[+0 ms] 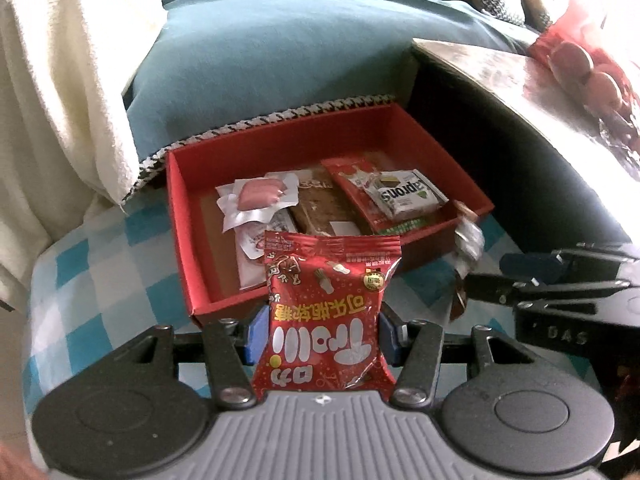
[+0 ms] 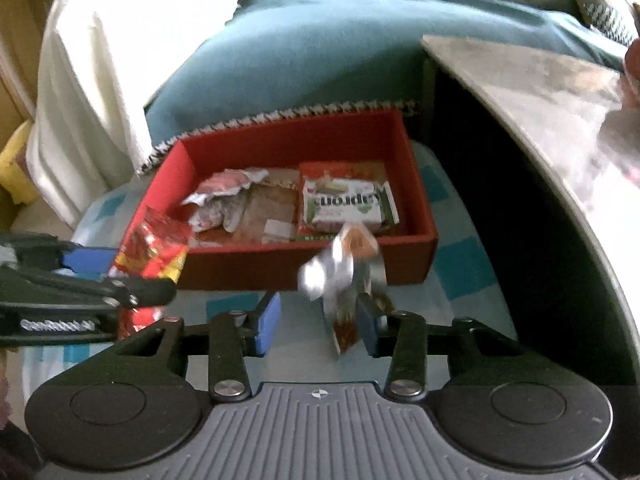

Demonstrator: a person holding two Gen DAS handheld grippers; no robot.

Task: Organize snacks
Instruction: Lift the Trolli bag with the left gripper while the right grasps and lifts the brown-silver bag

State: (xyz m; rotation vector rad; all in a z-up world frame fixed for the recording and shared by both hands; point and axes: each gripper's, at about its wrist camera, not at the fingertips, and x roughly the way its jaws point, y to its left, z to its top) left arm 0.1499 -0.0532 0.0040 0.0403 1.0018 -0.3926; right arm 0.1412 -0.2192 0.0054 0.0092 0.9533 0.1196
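Left wrist view: left gripper (image 1: 322,334) has its blue pads pressed on both sides of a red gummy bag (image 1: 326,312), held upright, jaws partly closed on it. The red box (image 1: 192,264) sits at 12 o'clock beyond the bag, on a blue-and-white checked cloth (image 1: 100,264); inside lie a pink sausage pack (image 1: 258,196), a brown cake bar (image 1: 316,208) and a green-and-white packet (image 1: 404,196). Right gripper (image 1: 484,276) enters at 3 o'clock with a silvery wrapped snack (image 1: 466,244) at its tip. Right wrist view: right gripper (image 2: 318,320) stands with a visible gap between its pads; the silvery wrapped snack (image 2: 344,264), blurred, lies against the right-hand pad only, so whether it is gripped I cannot tell. Red box (image 2: 304,268) at 12 o'clock; left gripper (image 2: 140,276) with the gummy bag (image 2: 154,248) at 9 o'clock.
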